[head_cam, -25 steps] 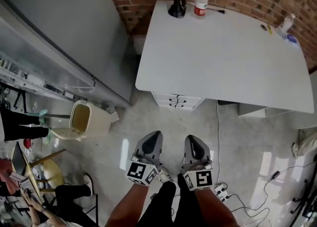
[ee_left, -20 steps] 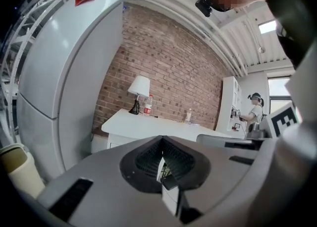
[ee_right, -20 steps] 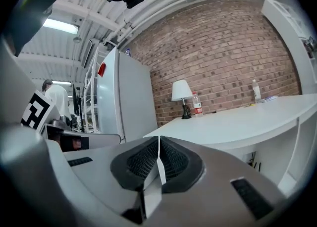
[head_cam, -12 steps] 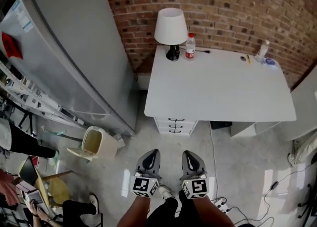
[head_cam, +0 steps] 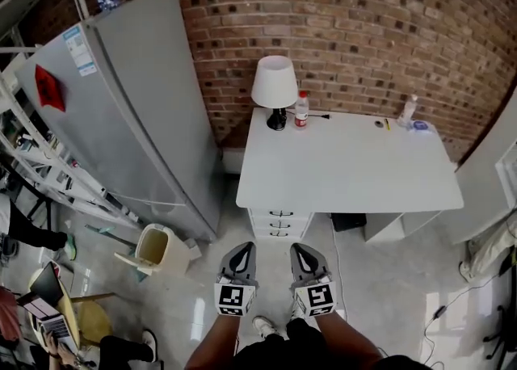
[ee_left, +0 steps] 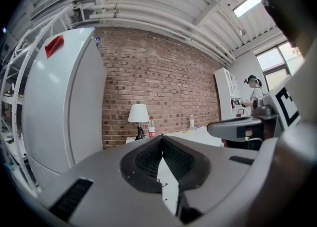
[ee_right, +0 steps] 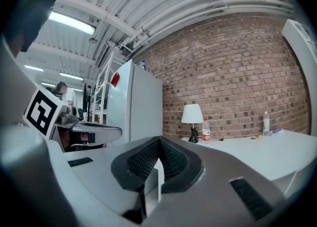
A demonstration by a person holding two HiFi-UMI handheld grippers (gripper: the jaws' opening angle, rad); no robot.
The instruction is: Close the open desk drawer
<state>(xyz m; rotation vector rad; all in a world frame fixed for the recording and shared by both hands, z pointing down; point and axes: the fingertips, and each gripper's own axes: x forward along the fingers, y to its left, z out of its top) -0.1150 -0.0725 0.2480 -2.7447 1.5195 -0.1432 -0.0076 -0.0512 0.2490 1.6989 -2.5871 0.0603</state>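
White desk stands against the red brick wall, with a lamp and a bottle at its back corner. A big grey fridge stands to its left. The drawers sit under the left end of the desk, one on top of the other.

From the head view, the drawer fronts look flat and in one line. I see none of them sticking out. So the drawer seems to lie shut, the way the task wants it. The drawers are small in the picture, so a little gap could hide from me.

I think this could be one of two times. The drawer may be pushed in and the person stands back from it. Or one drawer is out a tiny bit and the person is not there yet. The pictures do not tell which. Both grippers are well apart from the desk, with bare floor between. Any touch on the drawers would need the person to walk closer.

The left gripper and the right gripper sit side by side in front of the person's body. Both point level at the desk. Their marker cubes face up.

In the left gripper view, the left gripper has its jaws pressed together with nothing in them. In the right gripper view, the right gripper is the same, closed tight and holding nothing.
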